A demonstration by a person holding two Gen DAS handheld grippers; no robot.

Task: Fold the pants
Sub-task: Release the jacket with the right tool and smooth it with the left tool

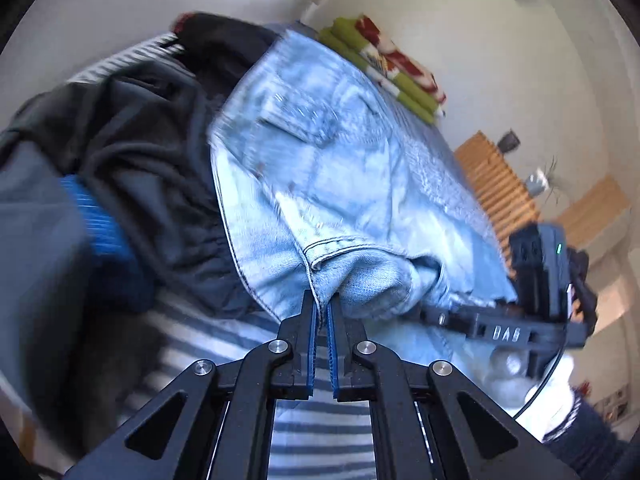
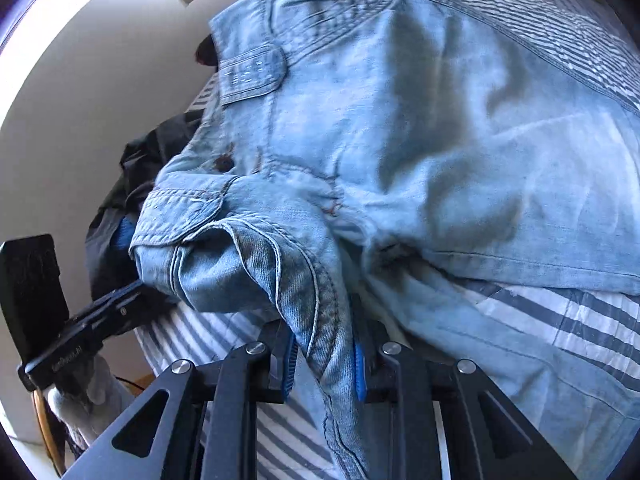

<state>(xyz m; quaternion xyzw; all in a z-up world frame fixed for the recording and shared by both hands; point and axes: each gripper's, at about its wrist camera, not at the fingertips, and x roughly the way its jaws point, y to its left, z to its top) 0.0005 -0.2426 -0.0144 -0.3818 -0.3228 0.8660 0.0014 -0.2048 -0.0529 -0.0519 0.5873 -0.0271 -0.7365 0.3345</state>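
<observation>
Striped bed [image 2: 560, 320] carried light-blue jeans [image 2: 400, 140], dark clothes [image 1: 132, 132] heaped beside them, green-red blanket [image 1: 384, 64] at far edge.

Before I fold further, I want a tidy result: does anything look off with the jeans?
Yes: the jeans lie bunched, with a wadded lump at the edge pinched by the left tongs.
</observation>
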